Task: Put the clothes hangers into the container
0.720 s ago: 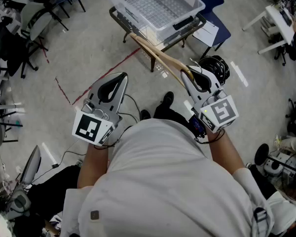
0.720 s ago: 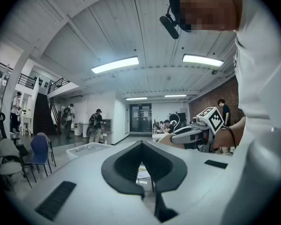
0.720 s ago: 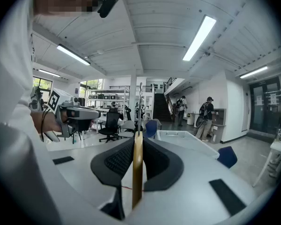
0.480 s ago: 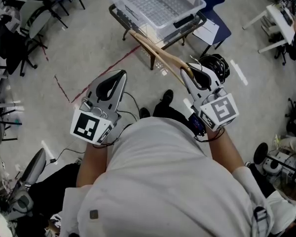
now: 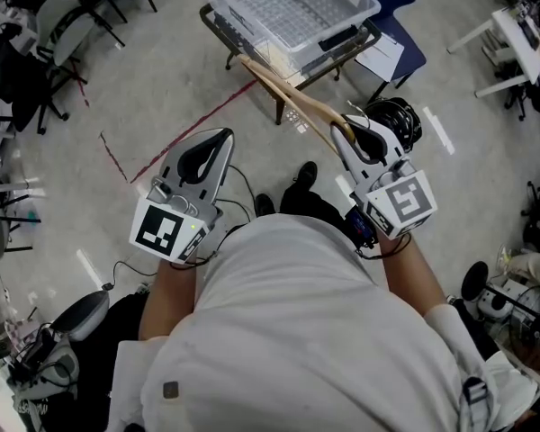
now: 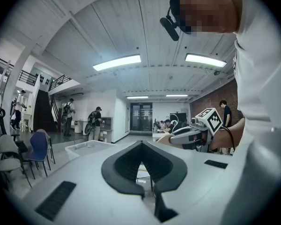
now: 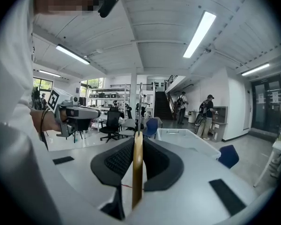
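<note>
A wooden clothes hanger [image 5: 290, 97] sticks out forward and to the left from my right gripper [image 5: 343, 130], whose jaws are shut on it. Its far end reaches toward the clear plastic container [image 5: 364, 8] on a small dark table ahead. In the right gripper view the hanger [image 7: 137, 168] stands edge-on between the black pads of the right gripper [image 7: 138, 143], with the container [image 7: 187, 138] beyond. My left gripper [image 5: 222, 137] hangs at the left over bare floor, shut and holding nothing. In the left gripper view the left gripper [image 6: 141, 144] shows tips that meet, and the container [image 6: 86, 146] lies further off.
The dark table [image 5: 344, 49] under the container has a blue chair [image 5: 394, 36] behind it. A black coiled object [image 5: 394, 121] lies on the floor by my right gripper. A red tape line [image 5: 191, 131] crosses the floor. Office chairs [image 5: 58, 34] stand far left, a white table [image 5: 515, 32] far right.
Both grippers and the hanger stand almost as before. The view has shifted only slightly.
</note>
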Available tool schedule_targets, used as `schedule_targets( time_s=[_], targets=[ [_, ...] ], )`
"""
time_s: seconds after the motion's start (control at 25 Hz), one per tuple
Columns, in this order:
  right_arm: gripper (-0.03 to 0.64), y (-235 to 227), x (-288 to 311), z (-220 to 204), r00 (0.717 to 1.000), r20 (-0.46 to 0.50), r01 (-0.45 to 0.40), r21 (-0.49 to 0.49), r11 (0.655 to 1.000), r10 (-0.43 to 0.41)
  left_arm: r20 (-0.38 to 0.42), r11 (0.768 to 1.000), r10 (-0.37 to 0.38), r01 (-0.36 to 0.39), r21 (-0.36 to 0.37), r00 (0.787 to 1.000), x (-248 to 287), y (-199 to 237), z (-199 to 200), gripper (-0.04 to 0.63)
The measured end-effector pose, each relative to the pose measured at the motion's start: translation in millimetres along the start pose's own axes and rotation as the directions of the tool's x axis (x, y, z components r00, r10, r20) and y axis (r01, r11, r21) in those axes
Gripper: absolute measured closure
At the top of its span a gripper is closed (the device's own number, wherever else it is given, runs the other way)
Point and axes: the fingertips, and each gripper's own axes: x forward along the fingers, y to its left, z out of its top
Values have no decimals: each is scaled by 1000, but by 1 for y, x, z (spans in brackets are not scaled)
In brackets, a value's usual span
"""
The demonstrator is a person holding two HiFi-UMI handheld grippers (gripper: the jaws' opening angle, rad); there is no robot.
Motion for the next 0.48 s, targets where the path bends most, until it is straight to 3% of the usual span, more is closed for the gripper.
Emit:
schedule_targets(
  time_s=[0.48],
  targets=[
    [551,-55,12,-12,1000,-22,-16,-10,1000,15,-43,1000,11,-12,-22,999,60,8,-12,580]
  ],
)
